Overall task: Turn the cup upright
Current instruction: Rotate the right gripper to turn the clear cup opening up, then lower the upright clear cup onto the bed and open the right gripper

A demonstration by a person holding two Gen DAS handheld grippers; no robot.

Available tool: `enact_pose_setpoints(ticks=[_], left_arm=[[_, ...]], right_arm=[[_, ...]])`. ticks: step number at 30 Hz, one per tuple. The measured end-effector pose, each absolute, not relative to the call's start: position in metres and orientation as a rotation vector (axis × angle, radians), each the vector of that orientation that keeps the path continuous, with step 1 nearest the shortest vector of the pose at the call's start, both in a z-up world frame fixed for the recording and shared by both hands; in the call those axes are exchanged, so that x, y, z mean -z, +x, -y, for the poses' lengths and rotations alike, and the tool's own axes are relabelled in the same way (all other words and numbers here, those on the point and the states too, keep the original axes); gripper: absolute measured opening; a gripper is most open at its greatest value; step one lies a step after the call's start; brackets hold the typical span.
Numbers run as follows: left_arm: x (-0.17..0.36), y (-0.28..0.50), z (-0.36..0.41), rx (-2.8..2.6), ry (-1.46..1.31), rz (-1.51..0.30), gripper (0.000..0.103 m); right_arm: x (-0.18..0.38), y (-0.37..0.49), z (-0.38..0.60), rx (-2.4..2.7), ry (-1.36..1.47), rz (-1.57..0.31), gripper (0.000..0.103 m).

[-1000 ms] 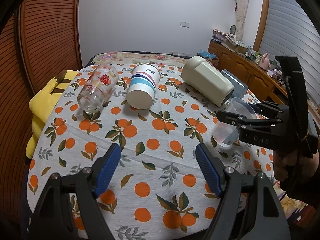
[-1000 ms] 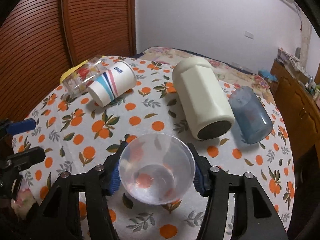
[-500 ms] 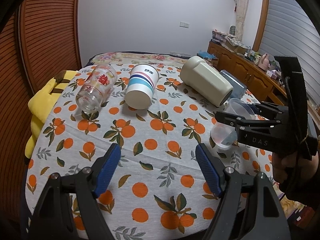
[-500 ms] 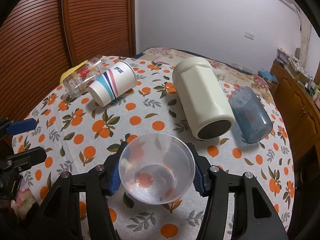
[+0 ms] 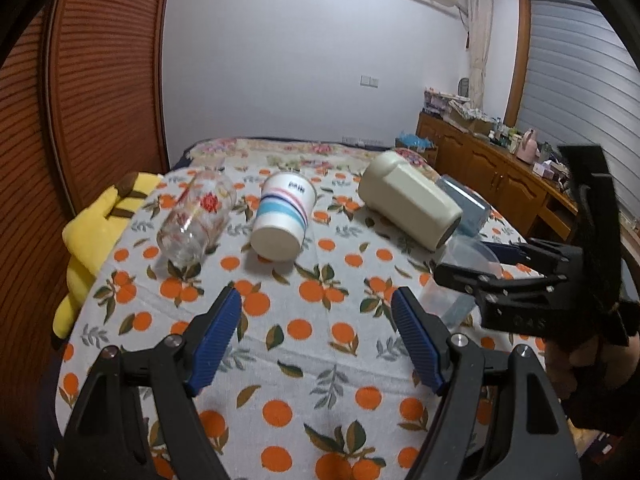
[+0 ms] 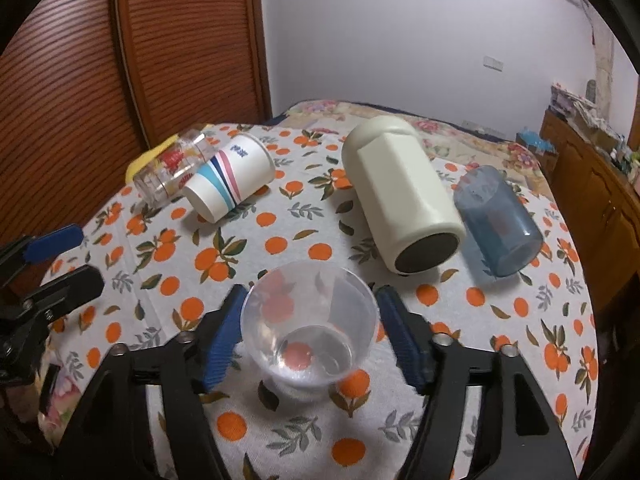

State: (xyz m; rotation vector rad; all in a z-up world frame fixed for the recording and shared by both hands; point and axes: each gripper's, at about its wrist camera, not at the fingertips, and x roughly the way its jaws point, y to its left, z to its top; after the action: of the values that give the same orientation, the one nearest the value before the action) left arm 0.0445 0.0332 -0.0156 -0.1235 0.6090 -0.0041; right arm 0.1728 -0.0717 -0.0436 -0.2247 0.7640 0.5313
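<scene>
The table (image 6: 520, 380), the largest element, is being covered by an orange-print cloth (image 5: 320, 344). Four vessels are being shown lying on their sides along its far part: a cream jug (image 6: 400, 196), with a blue tumbler (image 6: 498, 220) just beside it on the right, and, further left, a striped cup (image 6: 230, 182) touching a flowered glass (image 6: 172, 170). A yellow cushion (image 5: 92, 232) is being seen at the table's left edge. The clear cup (image 6: 310, 326) is being shown upright on the cloth, mouth up, near the front edge between the blue pads (image 6: 222, 340) of the right gripper (image 6: 310, 336); narrow gaps are being left on both sides, so the tongs are released around it. The left gripper (image 5: 316, 336) is being held spread wide above bare cloth, grasping nothing.
</scene>
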Motion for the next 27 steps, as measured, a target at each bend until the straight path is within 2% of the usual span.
enact_pose_setpoints(ticks=[9, 12, 27], left_arm=[[-0.006, 0.044, -0.011, 0.019, -0.094, -0.55, 0.087], [-0.014, 0.04, -0.004, 0.029, -0.084, -0.532, 0.09], [-0.032, 0.016, 0.024, 0.03, -0.016, -0.504, 0.093]], right_arm=[[0.026, 0.151, 0.101, -0.518, -0.145, -0.703, 0.078], [0.021, 0.139, 0.113, -0.489, -0.129, -0.659, 0.086], [0.005, 0.091, 0.143, -0.448, -0.041, -0.577, 0.089]])
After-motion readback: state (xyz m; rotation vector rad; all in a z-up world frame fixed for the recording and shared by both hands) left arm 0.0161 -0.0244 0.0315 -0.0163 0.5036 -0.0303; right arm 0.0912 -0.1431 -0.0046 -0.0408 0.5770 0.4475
